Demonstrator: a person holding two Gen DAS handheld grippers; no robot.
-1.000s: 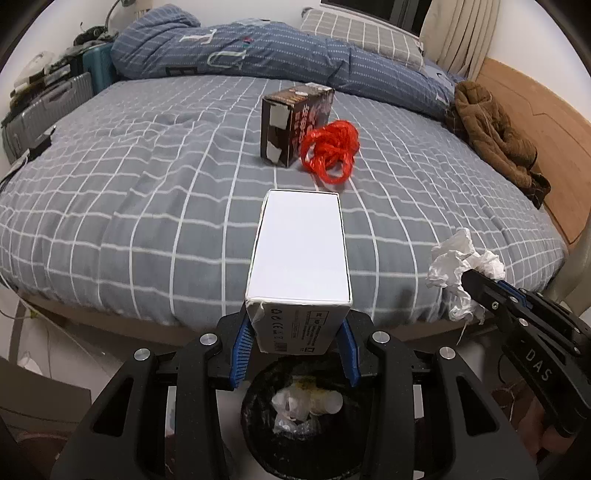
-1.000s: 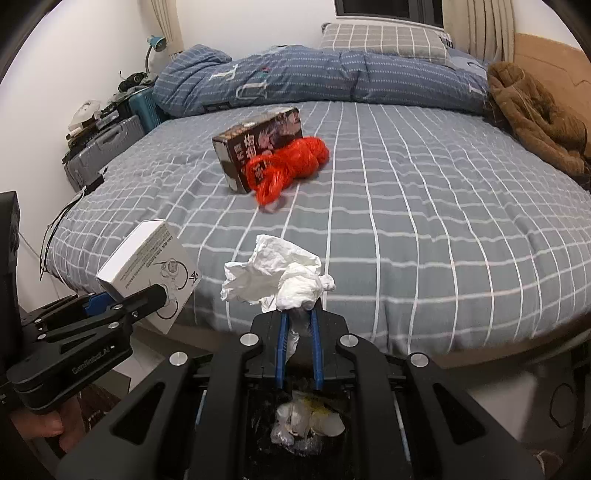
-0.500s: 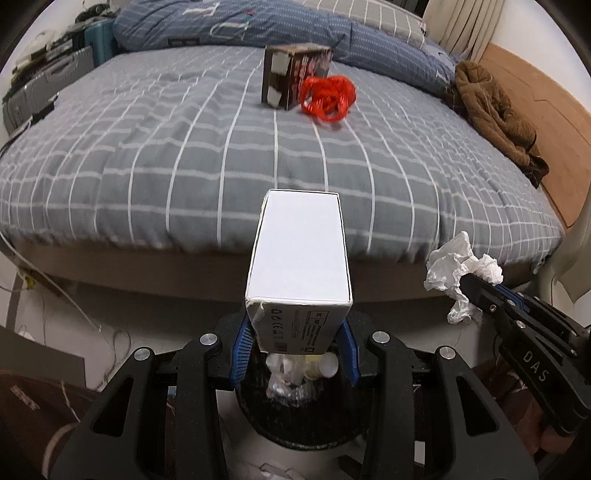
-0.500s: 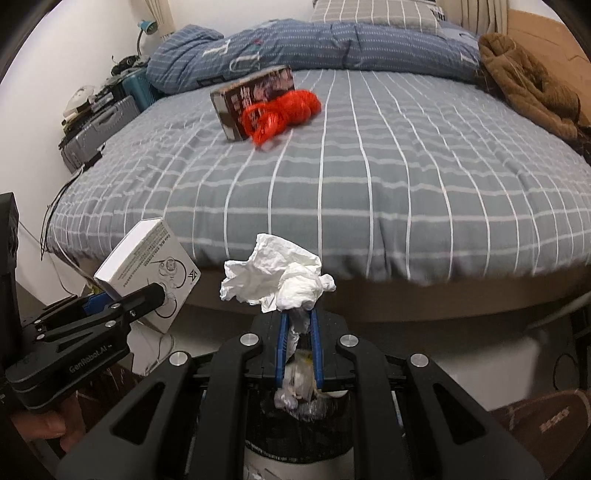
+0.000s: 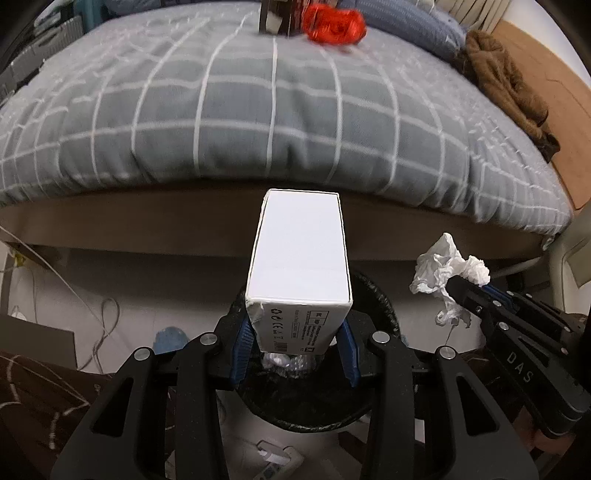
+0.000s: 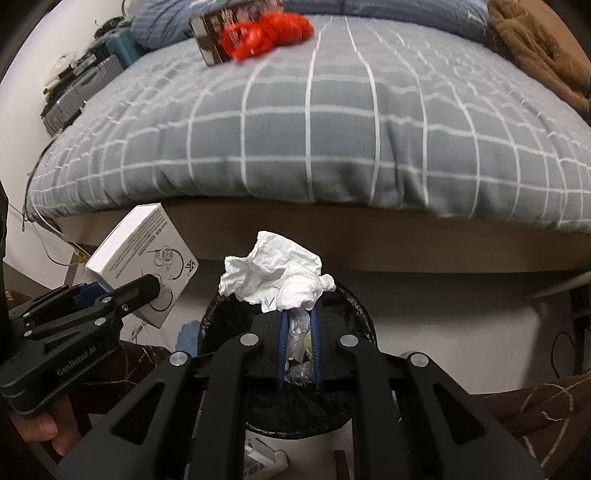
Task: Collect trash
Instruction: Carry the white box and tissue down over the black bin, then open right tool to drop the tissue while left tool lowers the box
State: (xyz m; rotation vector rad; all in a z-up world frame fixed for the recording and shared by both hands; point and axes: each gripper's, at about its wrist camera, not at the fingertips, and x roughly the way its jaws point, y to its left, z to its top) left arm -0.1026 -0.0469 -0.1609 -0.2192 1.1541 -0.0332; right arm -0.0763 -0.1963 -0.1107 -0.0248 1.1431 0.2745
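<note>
My left gripper (image 5: pixel 295 343) is shut on a white cardboard box (image 5: pixel 301 258), held over a black-lined trash bin (image 5: pixel 380 299) on the floor. My right gripper (image 6: pixel 298 332) is shut on a crumpled white tissue (image 6: pixel 275 275) above the same bin (image 6: pixel 347 302), which holds white scraps. Each gripper shows in the other's view: the right one with its tissue (image 5: pixel 443 269) at right, the left one with its box (image 6: pixel 144 254) at left. A dark printed box (image 5: pixel 280 14) and a red plastic bag (image 5: pixel 336 26) lie far back on the bed.
The grey checked bed (image 5: pixel 258 110) and its wooden frame (image 6: pixel 369 236) stand just beyond the bin. A brown coat (image 5: pixel 506 81) lies at the bed's right side. Cables (image 5: pixel 99 317), a blue cloth (image 5: pixel 170 339) and a white remote (image 5: pixel 277 458) lie on the floor near the bin.
Both grippers have sunk and tilted downward with box and tissue still held. The bed has slid up in view, and the bin below looks larger and closer.
</note>
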